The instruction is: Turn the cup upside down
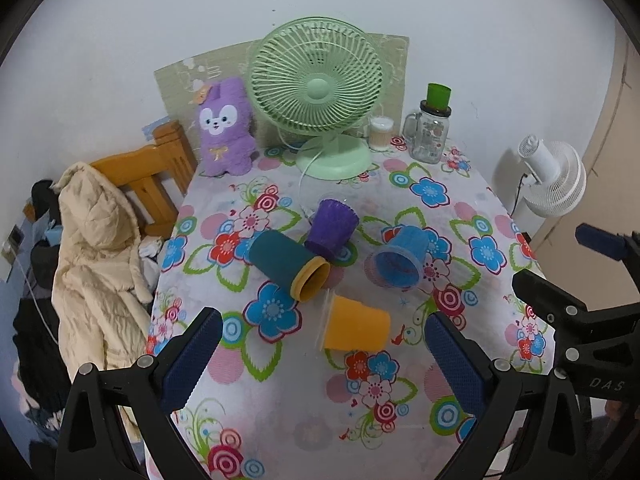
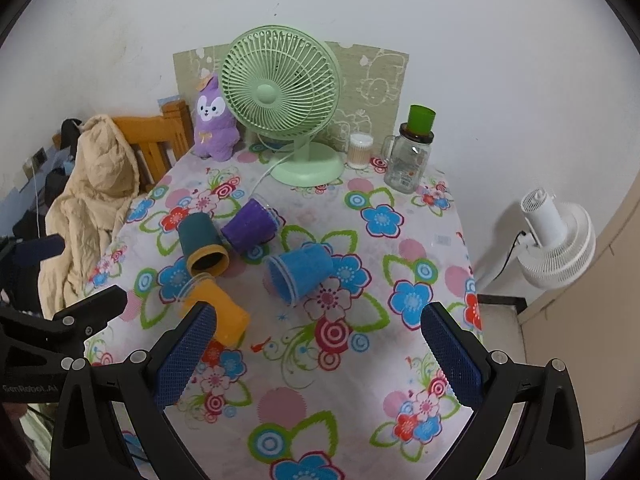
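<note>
Step in hand: approach, no cup grasped. Left gripper [image 1: 322, 354] and right gripper [image 2: 318, 354] both spread wide, empty. Orange cup [image 1: 356, 328] lay sideways, nearest of four, front of green fan [image 1: 320, 92]. Next move likely: close on orange cup, rotate rim down.

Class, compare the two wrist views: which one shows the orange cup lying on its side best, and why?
The left wrist view. There the orange cup lies fully visible between the open fingers of the left gripper, clear rim to the left. In the right wrist view, the orange cup is partly covered by a fingertip of the right gripper.
</note>
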`<action>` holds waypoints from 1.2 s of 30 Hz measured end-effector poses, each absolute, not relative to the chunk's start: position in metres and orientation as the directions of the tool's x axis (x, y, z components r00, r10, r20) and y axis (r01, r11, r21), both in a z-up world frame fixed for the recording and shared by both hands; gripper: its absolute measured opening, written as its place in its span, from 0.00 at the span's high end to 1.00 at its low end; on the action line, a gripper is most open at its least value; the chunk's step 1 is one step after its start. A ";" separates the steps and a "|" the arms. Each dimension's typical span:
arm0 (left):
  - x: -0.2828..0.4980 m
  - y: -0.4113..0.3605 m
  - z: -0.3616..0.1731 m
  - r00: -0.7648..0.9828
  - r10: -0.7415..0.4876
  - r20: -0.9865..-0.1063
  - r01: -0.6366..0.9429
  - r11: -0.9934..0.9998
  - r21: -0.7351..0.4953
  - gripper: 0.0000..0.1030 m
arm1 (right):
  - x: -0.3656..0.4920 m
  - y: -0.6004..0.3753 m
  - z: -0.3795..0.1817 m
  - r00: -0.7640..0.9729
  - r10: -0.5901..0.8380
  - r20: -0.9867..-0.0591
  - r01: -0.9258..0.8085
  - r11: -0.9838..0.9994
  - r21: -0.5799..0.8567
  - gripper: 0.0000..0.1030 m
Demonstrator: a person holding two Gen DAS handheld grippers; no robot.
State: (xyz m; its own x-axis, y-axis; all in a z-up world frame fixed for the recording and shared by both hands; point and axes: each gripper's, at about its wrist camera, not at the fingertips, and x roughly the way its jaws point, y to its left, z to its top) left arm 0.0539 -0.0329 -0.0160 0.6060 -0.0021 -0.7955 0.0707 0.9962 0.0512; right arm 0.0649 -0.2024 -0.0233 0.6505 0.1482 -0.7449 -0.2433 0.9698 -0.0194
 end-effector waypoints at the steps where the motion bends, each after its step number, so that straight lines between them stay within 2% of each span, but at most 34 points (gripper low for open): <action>1: 0.058 -0.033 -0.017 0.605 -0.005 -0.796 0.079 0.995 0.053 0.01 | 0.068 -0.202 -0.024 0.649 0.154 -0.746 -0.248 0.969 -0.017 0.00; 15: 0.155 -0.019 -0.043 0.554 -0.077 -0.829 0.235 0.970 0.067 0.01 | 0.144 -0.188 -0.047 0.613 0.202 -0.764 -0.217 0.973 0.083 0.00; 20: 0.192 -0.015 -0.068 0.503 -0.112 -0.857 0.275 0.961 0.036 0.01 | 0.167 -0.183 -0.065 0.598 0.197 -0.777 -0.200 0.975 0.093 0.00; 36: 0.258 -0.034 -0.146 0.403 -0.149 -0.903 0.426 0.904 0.041 0.03 | 0.226 -0.179 -0.120 0.540 0.156 -0.827 -0.134 0.986 0.098 0.00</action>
